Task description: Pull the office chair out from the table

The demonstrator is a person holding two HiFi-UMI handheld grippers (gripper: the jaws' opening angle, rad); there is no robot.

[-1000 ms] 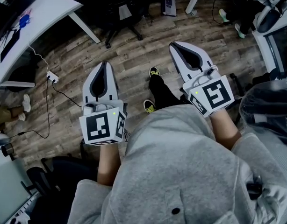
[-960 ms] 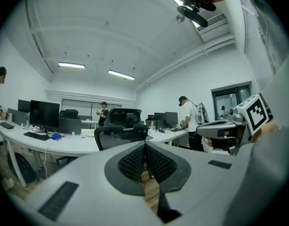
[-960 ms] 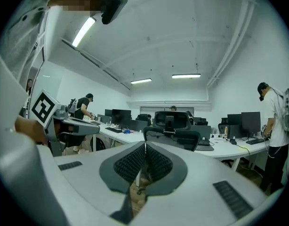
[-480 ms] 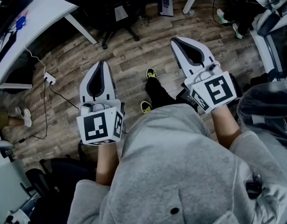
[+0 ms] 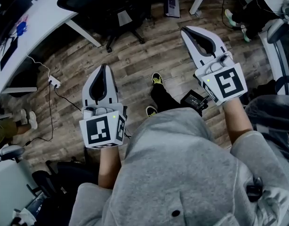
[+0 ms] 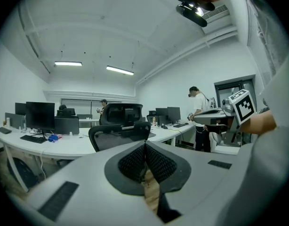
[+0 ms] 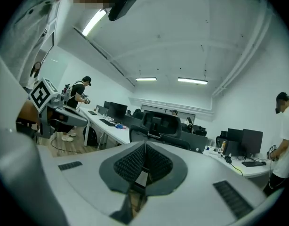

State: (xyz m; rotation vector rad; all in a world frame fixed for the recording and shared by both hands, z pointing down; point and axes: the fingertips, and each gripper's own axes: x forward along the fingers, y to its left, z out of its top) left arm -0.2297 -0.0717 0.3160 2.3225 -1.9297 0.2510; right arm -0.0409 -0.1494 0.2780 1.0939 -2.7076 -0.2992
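Currently, the black high-backed office chair with a headrest [image 6: 117, 134] stands at the far side of the scene, pushed in against the white curved table [image 5: 38, 25], with its star base on the wood-plank floor [image 5: 149, 55]. Its long axis is upright, headrest above backrest. The backrest faces the person, and the seat points away toward the table. The left gripper [image 5: 104, 69] and right gripper [image 5: 187, 31] both have their jaws together on nothing. Both aim toward the chair, well apart from it.
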